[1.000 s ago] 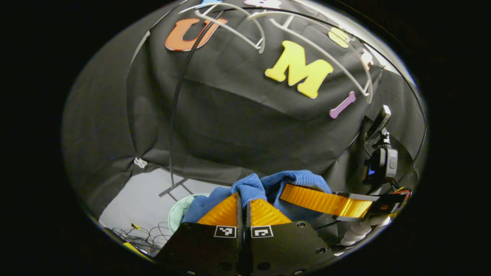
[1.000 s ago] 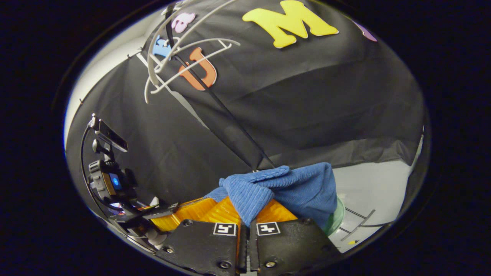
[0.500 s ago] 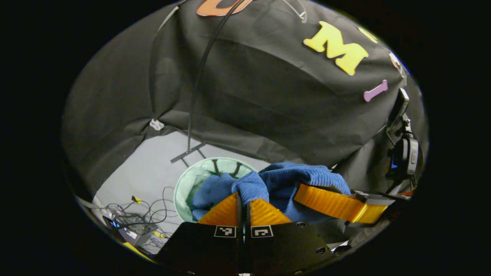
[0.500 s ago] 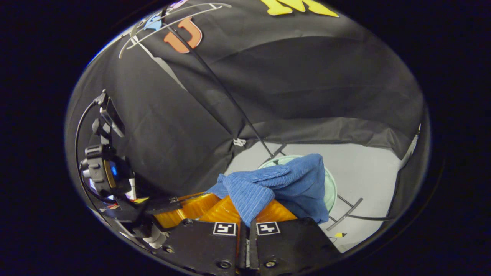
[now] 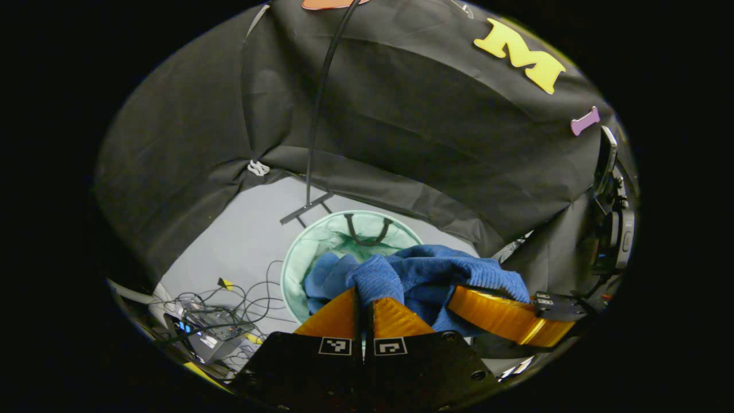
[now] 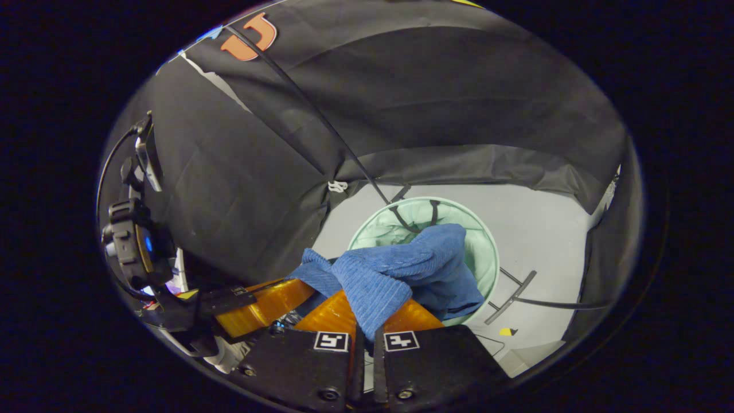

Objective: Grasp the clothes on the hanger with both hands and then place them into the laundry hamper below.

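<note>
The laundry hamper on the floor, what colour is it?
Pale mint green hamper, clearest in the right gripper view.

The ribbed knit garment [image 5: 441, 272] is blue; the laundry hamper [image 6: 367, 232] pale mint green with black handles [image 5: 367, 232]; claw fingers [image 6: 321, 312] ridged orange; the floor [image 6: 533, 223] light grey.

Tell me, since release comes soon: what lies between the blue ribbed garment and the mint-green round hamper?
Nothing but open air: in the right gripper view the blue ribbed garment hangs over the mint-green round hamper.
</note>
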Demonstrator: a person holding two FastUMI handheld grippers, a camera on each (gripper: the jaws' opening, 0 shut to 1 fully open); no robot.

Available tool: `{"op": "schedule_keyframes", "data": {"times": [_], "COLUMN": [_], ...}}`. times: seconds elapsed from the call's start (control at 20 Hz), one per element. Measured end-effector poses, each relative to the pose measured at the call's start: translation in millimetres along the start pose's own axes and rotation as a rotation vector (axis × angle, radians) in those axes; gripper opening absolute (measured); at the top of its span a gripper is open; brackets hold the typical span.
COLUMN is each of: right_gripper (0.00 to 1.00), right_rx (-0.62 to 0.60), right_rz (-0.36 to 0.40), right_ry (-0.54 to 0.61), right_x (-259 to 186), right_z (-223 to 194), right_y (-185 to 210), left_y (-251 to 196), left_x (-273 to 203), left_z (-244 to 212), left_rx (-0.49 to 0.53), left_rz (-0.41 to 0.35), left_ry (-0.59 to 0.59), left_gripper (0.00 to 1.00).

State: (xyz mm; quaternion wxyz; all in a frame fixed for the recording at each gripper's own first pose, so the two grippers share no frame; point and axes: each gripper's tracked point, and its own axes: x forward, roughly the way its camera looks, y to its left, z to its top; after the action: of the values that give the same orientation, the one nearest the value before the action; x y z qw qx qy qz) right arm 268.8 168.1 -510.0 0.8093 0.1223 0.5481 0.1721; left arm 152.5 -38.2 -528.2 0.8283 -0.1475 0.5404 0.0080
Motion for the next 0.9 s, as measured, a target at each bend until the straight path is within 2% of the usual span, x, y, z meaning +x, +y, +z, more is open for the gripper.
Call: {"op": "schedule_keyframes", "data": {"times": [0.05, 0.1, 0.15, 0.2, 0.25, 0.3, 0.35, 0.45, 0.55, 0.7, 0.75, 0.9], "right_gripper": [0.11, 0.18, 0.36, 0.54, 0.72, 0.72, 0.80, 0.91, 0.91, 0.91, 0.91, 0.91], "right_rx": [-0.010, -0.017, -0.027, -0.028, -0.026, -0.012, 0.005, 0.027, 0.032, 0.020, 0.023, 0.016], "right_rz": [-0.014, -0.017, -0.029, -0.035, -0.064, -0.072, -0.075, -0.084, -0.095, -0.111, -0.109, -0.116], "right_ry": [-0.014, -0.034, -0.033, -0.037, -0.055, -0.064, -0.060, -0.063, -0.070, -0.066, -0.075, -0.121], "right_x": [-4.0, -4.4, -7.1, -10.4, -10.1, -12.5, -12.6, -17.6, -20.8, -26.2, -27.8, -45.3], "right_z": [4.8, 8.9, 7.5, 7.6, 12.0, 16.9, 13.5, 13.1, 13.2, 5.4, 6.2, 10.5], "right_y": [-2.1, -0.5, 1.1, -0.4, -6.1, -6.8, -7.5, -12.2, -15.3, -21.1, -19.6, -18.8], "left_y": [3.7, 3.7, -1.8, -10.0, -4.6, 1.0, 2.6, -3.2, -2.1, -5.8, -6.1, -3.3], "left_x": [-3.7, -4.4, -0.4, 0.2, -3.3, -3.7, -6.4, -10.8, -12.1, -16.5, -19.0, -37.4], "left_z": [2.3, 3.9, 7.9, 10.7, 13.7, 14.6, 15.7, 15.7, 14.9, 16.3, 17.3, 17.1], "left_rx": [0.005, 0.007, 0.001, -0.013, -0.003, 0.001, 0.004, 0.002, 0.016, 0.026, 0.026, 0.048], "left_rz": [0.014, 0.012, -0.011, -0.047, -0.016, -0.006, -0.004, -0.018, -0.018, -0.020, -0.020, -0.008], "left_ry": [-0.005, -0.013, -0.023, -0.031, -0.032, -0.039, -0.041, -0.038, -0.044, -0.053, -0.059, -0.090], "left_gripper": [0.01, 0.02, 0.06, 0.29, 0.52, 0.74, 0.97, 1.00, 0.97, 0.97, 1.00, 0.97]}}
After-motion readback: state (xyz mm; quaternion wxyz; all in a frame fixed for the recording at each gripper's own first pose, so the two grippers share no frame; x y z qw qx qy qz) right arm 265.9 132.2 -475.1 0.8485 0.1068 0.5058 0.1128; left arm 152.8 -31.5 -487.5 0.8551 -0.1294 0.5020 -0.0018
